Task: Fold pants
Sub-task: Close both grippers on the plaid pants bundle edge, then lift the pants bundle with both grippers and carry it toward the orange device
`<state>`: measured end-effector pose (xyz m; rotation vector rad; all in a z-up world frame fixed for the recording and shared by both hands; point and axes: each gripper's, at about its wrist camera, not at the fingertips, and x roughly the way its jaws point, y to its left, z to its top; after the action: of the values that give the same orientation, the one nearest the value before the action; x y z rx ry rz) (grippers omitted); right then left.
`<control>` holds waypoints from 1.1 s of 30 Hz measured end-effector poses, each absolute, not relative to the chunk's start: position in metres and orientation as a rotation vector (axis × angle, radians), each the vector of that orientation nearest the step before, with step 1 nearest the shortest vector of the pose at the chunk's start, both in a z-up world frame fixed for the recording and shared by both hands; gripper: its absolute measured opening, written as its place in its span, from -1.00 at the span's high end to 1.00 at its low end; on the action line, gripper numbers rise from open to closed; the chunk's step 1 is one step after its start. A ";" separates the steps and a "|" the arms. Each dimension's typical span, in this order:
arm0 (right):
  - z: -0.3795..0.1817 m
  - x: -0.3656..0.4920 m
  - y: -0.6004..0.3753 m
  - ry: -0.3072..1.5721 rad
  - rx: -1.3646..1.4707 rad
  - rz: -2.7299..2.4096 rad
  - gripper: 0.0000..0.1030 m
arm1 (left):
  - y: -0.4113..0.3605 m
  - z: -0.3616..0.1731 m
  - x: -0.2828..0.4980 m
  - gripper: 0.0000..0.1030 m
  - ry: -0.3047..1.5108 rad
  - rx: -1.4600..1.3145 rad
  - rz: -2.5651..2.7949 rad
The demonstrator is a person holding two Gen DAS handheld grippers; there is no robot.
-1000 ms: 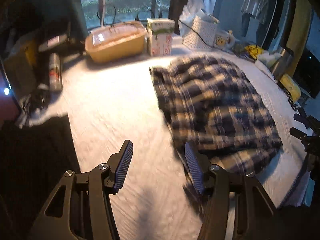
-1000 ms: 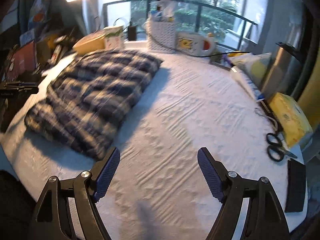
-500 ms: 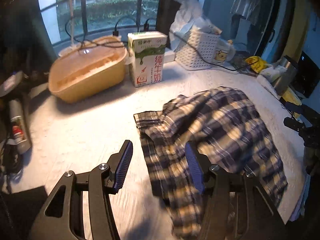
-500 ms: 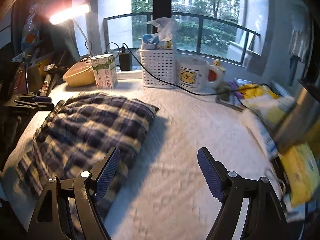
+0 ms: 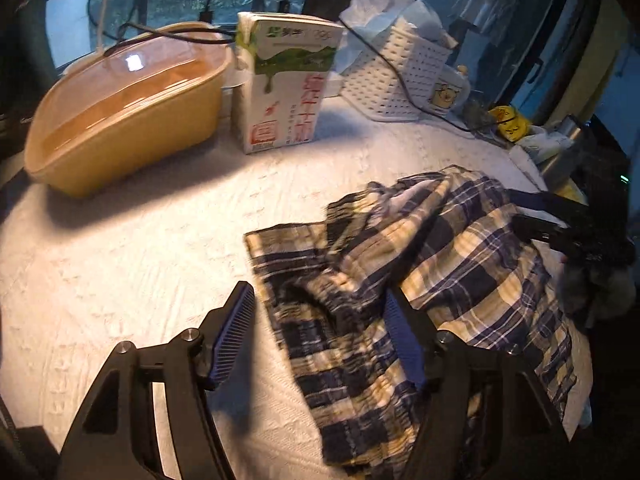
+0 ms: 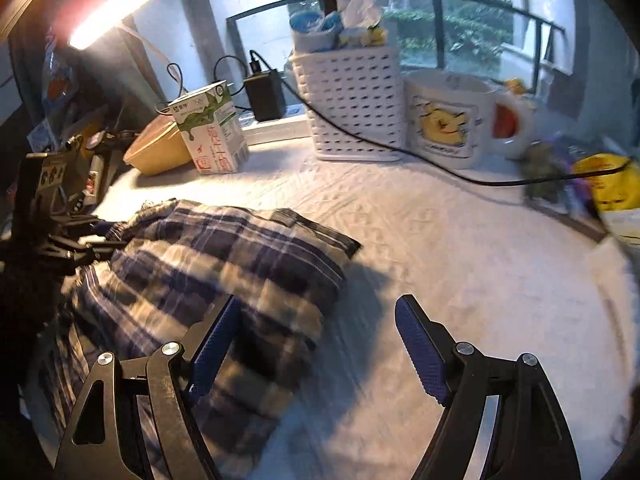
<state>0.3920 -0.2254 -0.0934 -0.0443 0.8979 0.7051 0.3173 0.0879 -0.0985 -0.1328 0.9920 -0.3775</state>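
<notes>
Blue and cream plaid pants lie rumpled on the white textured table cover. My left gripper is open, its jaws straddling the pants' near left edge just above the cloth. In the right wrist view the pants lie at the left, and my right gripper is open over their right edge, its left finger above the cloth. The right gripper also shows in the left wrist view at the pants' far right side. The left gripper shows in the right wrist view at the pants' far left.
At the back stand a tan lidded container, a milk carton, a white perforated basket with a black cable across it, and a bear mug. A yellow packet lies at the right.
Both grippers have moved forward and lower toward the far end of the pants. The cloth under the left gripper looks more rumpled. Both stay open.
</notes>
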 end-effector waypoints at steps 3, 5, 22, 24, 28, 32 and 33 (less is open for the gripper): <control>-0.102 0.402 -0.219 0.937 -0.013 0.736 -0.57 | 0.083 -0.100 0.316 -0.20 0.963 -0.173 -0.426; -0.101 0.404 -0.215 0.936 0.009 0.778 -0.57 | 0.079 -0.101 0.314 -0.13 0.943 -0.156 -0.425; -0.100 0.404 -0.188 0.945 -0.012 0.774 0.56 | 0.057 -0.092 0.302 0.43 0.884 -0.079 -0.374; -0.096 0.398 -0.184 0.919 -0.037 0.776 0.62 | 0.055 -0.082 0.294 0.45 0.853 -0.072 -0.378; -0.079 0.381 -0.179 0.855 -0.095 0.750 0.66 | 0.053 -0.065 0.276 0.79 0.789 -0.051 -0.370; -0.053 0.363 -0.182 0.773 -0.121 0.729 0.66 | 0.052 -0.050 0.257 0.79 0.729 -0.041 -0.355; -0.046 0.357 -0.183 0.749 -0.127 0.724 0.66 | 0.052 -0.045 0.250 0.79 0.709 -0.038 -0.349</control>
<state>0.3573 -0.1826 -0.0455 -0.1268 0.7493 0.7241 0.2499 0.0517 -0.0452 -0.0381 0.7092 -0.3490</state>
